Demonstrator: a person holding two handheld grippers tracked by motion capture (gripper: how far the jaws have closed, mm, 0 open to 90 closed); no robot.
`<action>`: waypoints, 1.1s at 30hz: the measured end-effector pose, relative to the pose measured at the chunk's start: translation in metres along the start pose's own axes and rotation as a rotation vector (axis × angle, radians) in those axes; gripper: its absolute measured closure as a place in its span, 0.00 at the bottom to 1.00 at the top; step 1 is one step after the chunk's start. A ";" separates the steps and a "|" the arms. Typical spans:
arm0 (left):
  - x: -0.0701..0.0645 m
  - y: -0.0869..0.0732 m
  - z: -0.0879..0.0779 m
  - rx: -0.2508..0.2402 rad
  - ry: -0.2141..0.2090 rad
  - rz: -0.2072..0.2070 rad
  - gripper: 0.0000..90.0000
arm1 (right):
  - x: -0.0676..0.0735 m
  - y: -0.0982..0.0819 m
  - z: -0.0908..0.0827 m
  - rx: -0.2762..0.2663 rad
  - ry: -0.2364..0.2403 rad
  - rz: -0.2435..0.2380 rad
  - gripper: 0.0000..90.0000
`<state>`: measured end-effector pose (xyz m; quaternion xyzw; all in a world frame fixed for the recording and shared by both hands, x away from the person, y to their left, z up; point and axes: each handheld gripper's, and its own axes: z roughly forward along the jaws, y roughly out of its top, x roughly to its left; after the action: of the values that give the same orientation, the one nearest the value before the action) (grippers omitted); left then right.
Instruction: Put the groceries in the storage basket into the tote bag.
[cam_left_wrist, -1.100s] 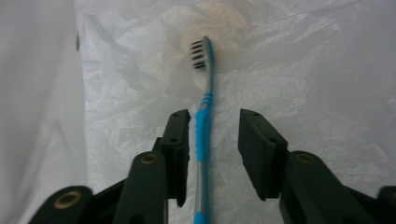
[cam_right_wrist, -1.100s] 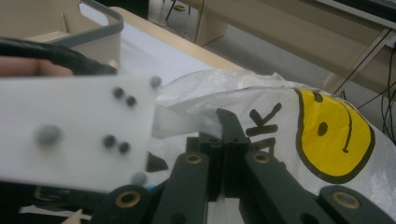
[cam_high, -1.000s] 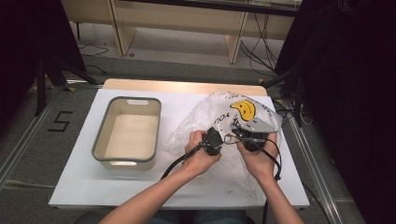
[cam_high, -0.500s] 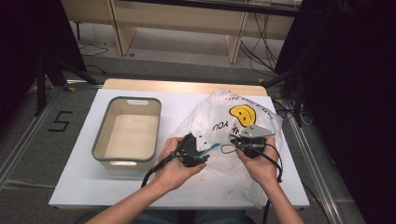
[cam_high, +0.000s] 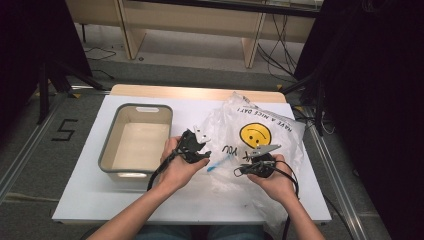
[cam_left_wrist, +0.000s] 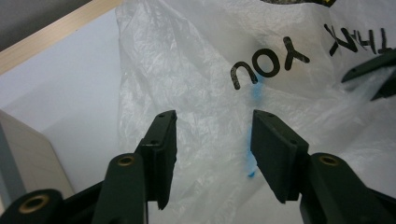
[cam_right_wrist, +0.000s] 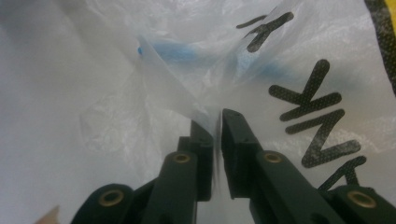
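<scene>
A translucent plastic bag (cam_high: 235, 117) with a yellow smiley and black lettering lies on the right half of the white table (cam_high: 100, 200). A blue item (cam_high: 218, 164) shows through its film. My left gripper (cam_high: 205, 152) is just left of the bag. Its jaws have just been opening and stand wide (cam_left_wrist: 214, 126), with nothing between them and the bag (cam_left_wrist: 187, 56) and blue item (cam_left_wrist: 252, 158) ahead. My right gripper (cam_high: 241, 171) points left at the bag's near side. Its jaws (cam_right_wrist: 217, 126) have just opened to a narrow gap, with a fold of bag film (cam_right_wrist: 93, 93) in it.
A beige bin (cam_high: 107, 155) with a grey rim stands on the left half of the table, close to my left hand. A wooden strip (cam_high: 200, 92) runs along the far edge. Cables trail from both grippers toward the person.
My left gripper has drawn left, away from the right one, and its jaws have spread. The right hand has sunk toward the table. The bag lies lower and flatter.
</scene>
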<state>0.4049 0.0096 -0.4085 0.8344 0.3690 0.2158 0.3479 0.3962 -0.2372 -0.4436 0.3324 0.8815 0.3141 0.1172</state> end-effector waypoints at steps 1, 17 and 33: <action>-0.001 -0.001 0.003 -0.001 -0.002 -0.006 0.54 | 0.000 -0.001 0.000 0.009 0.015 0.011 0.88; 0.001 -0.013 0.032 0.065 0.041 -0.024 0.43 | -0.017 -0.021 -0.067 -0.290 0.031 0.134 0.52; 0.005 -0.022 0.028 0.015 -0.005 -0.025 0.44 | -0.038 -0.053 -0.071 -0.235 -0.163 0.254 0.47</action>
<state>0.4149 0.0119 -0.4429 0.8329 0.3800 0.2066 0.3452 0.3685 -0.3270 -0.4222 0.4494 0.7774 0.3992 0.1855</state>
